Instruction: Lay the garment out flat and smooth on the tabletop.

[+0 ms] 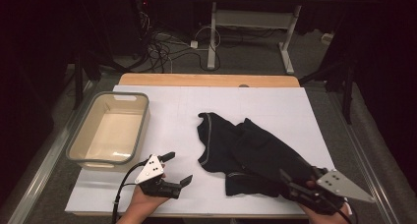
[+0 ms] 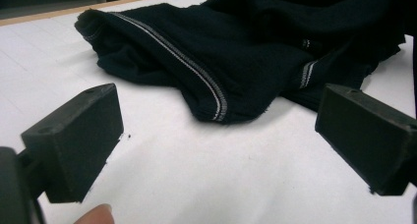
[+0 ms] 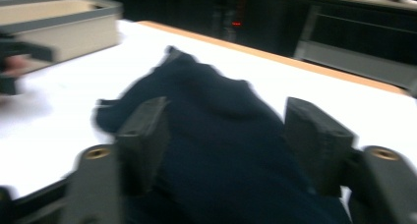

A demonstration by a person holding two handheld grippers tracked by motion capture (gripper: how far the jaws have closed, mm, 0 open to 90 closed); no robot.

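A black garment (image 1: 246,150) with white stitched trim lies crumpled on the white table cover (image 1: 167,111), right of centre. My left gripper (image 1: 178,168) rests near the front edge, to the garment's left, open and holding nothing. In the left gripper view its jaws (image 2: 219,116) stand wide apart, and the garment's trimmed fold (image 2: 236,42) lies just beyond them. My right gripper (image 1: 290,182) sits at the garment's near right corner. In the blurred right gripper view, the dark cloth (image 3: 216,101) lies between and under the parted jaws of my right gripper (image 3: 227,116), and the pads do not press on it.
A beige bin with a grey rim (image 1: 78,138) stands empty at the table's left, and its wall (image 3: 59,22) appears far left in the right gripper view. The table's wooden edge (image 1: 206,79) runs along the back. Cables and a desk frame (image 1: 212,42) lie on the floor behind.
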